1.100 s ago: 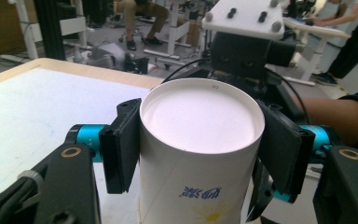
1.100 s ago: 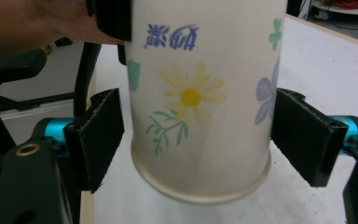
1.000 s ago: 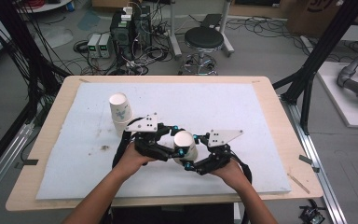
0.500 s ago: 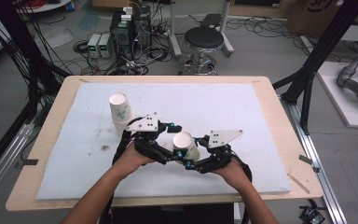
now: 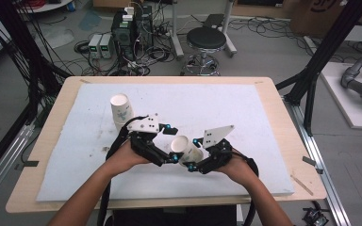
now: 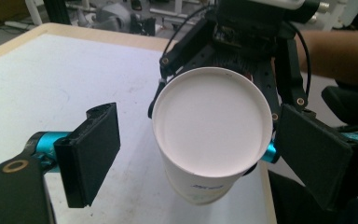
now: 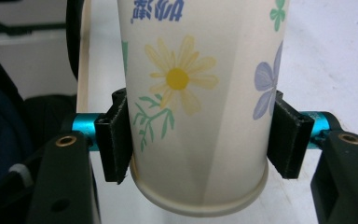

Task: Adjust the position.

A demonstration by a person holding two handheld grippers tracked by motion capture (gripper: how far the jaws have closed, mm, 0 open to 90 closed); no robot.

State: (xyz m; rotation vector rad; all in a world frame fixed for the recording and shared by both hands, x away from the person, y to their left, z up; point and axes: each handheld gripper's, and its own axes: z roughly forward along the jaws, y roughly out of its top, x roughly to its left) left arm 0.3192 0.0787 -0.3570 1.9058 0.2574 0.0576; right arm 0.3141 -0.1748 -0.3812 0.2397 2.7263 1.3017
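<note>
- While right hand-held gripper (image 5: 195, 157) clamps a flowered paper cup (image 5: 185, 149) mid-air above the counter (image 5: 264, 122), left hand-held gripper (image 5: 169, 157) waits w/ jaws spread beside its rim.
- Step: likely a handover; next, left must close on cup before right lets go.
- Second cup (image 5: 121, 109) stands apart.

A matt paper cup (image 7: 200, 93) printed with flowers is showing a smooth surface. Matt black plastic pads (image 7: 113, 140) on the right hand-held gripper (image 7: 198, 140) are pressing it. The pale wooden table (image 5: 283, 127) is wearing a white, slightly stained mat (image 5: 245, 113).
</note>
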